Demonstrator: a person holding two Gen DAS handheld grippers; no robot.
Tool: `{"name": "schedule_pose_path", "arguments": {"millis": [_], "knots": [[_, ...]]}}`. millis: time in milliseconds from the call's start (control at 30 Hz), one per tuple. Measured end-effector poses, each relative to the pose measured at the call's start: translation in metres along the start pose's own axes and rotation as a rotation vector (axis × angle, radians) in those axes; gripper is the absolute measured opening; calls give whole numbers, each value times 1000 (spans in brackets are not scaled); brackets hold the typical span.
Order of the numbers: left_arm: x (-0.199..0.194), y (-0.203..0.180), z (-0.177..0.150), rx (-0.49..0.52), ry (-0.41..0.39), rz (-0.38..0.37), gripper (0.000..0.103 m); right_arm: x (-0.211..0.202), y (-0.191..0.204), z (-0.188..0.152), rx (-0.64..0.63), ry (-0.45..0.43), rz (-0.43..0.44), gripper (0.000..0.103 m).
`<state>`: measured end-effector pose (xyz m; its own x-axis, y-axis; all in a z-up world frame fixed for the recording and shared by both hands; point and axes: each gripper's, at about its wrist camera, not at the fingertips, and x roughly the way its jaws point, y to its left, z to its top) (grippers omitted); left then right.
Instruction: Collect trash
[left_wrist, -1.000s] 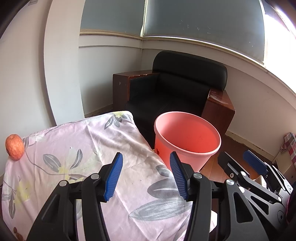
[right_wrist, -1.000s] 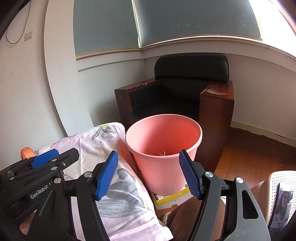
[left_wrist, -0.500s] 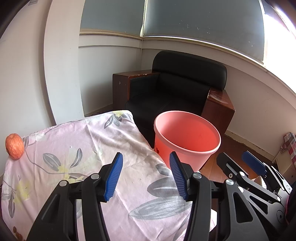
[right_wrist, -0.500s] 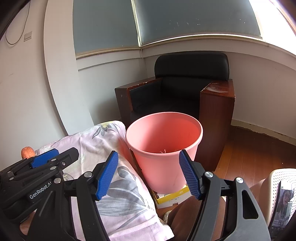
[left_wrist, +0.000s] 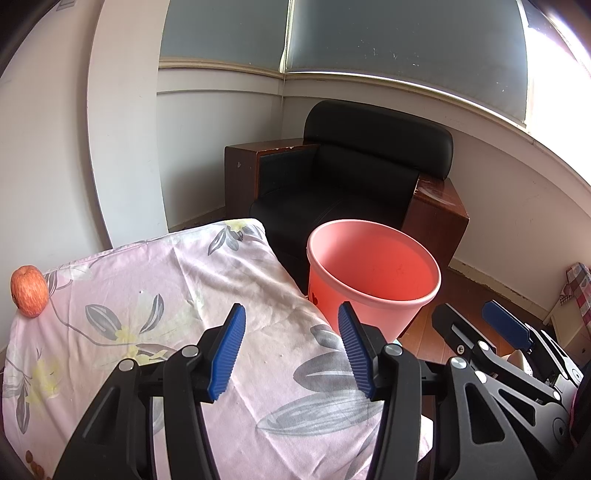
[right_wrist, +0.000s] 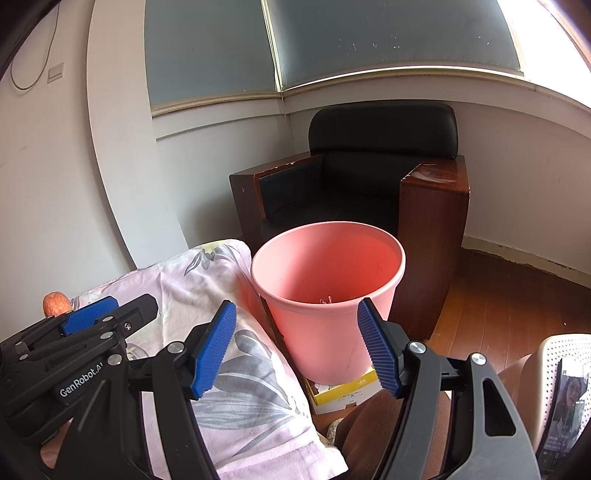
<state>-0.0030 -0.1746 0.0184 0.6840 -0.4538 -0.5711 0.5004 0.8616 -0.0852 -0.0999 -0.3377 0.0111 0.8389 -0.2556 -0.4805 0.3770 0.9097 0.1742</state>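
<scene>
Both grippers, left (left_wrist: 291, 347) & right (right_wrist: 297, 343), fingers apart, empty, by pink bin (right_wrist: 328, 291); apple (left_wrist: 28, 290) on counter's far corner.

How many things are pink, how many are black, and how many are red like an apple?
Pink: 2, the bucket and the flowery cloth
Black: 1, the armchair
Red: 1, the apple
Total: 4

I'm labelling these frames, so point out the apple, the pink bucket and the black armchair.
apple (left_wrist: 28, 291), left wrist view, middle of its skin.
pink bucket (right_wrist: 334, 343), right wrist view, outer front wall.
black armchair (right_wrist: 382, 129), right wrist view, backrest cushion.
</scene>
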Motion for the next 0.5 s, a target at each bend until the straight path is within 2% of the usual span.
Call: {"name": "schedule_pose_path", "arguments": {"millis": [500], "knots": [[1, 0, -1, 0, 2, 1, 51, 0, 1, -2, 8, 8, 2, 69]]}}
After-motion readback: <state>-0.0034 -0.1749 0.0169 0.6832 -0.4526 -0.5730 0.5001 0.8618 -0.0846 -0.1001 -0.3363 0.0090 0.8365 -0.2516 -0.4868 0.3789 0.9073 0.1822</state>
